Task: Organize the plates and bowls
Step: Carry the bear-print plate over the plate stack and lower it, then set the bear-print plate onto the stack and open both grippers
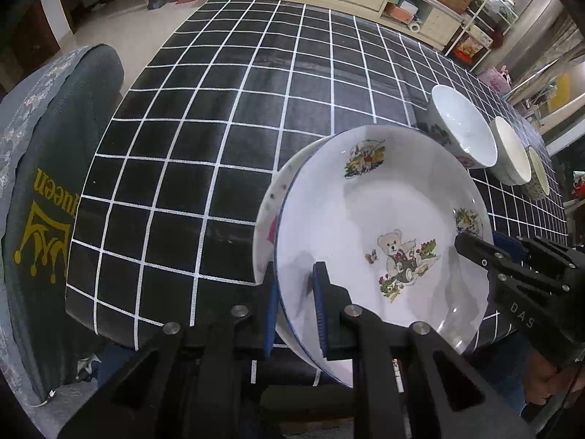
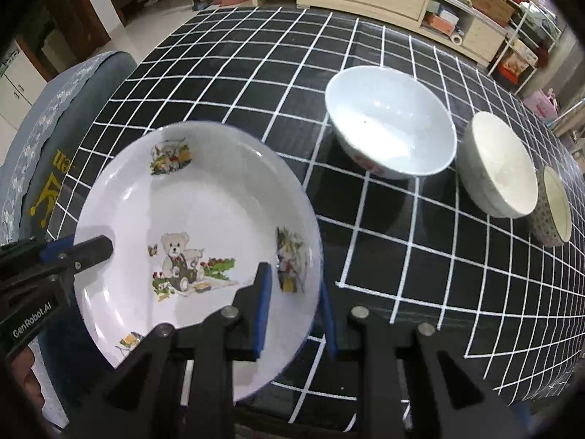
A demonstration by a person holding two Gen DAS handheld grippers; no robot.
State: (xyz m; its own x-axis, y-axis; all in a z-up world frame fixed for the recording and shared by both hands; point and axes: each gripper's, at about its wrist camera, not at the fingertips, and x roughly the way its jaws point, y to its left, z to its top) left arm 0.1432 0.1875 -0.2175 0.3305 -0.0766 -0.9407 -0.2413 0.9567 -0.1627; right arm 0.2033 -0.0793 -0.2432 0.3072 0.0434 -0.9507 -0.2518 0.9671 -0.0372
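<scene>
Left wrist view shows the teddy-bear plate (image 1: 380,234) gripped at two edges, tilted above the desk (image 1: 204,168), which wears a black cloth with a white grid. A second plate (image 1: 268,212) with faint coloured marks shows just behind and under its left edge; whether the two touch cannot be told. The left gripper (image 1: 296,314) is closed nearly fully on the near-left rim, one blue pad inside the plate and one outside. The right gripper (image 2: 294,311) is clamped on the opposite rim in the same manner, its jaws a little wider; it also appears at the right edge of the left wrist view. Both grippers point steeply downward. The bear plate holds nothing. Right wrist view shows three bowls in a row on the desk, beyond and to the right of the plate: a large white bowl (image 2: 391,124) with red marks on its outer wall, a cream bowl (image 2: 501,164) just beside it, and a small patterned bowl (image 2: 554,212) at the far right. All three are empty and upright. A grey chair back (image 1: 55,168) with a gold crown print stands at the desk's left edge.
</scene>
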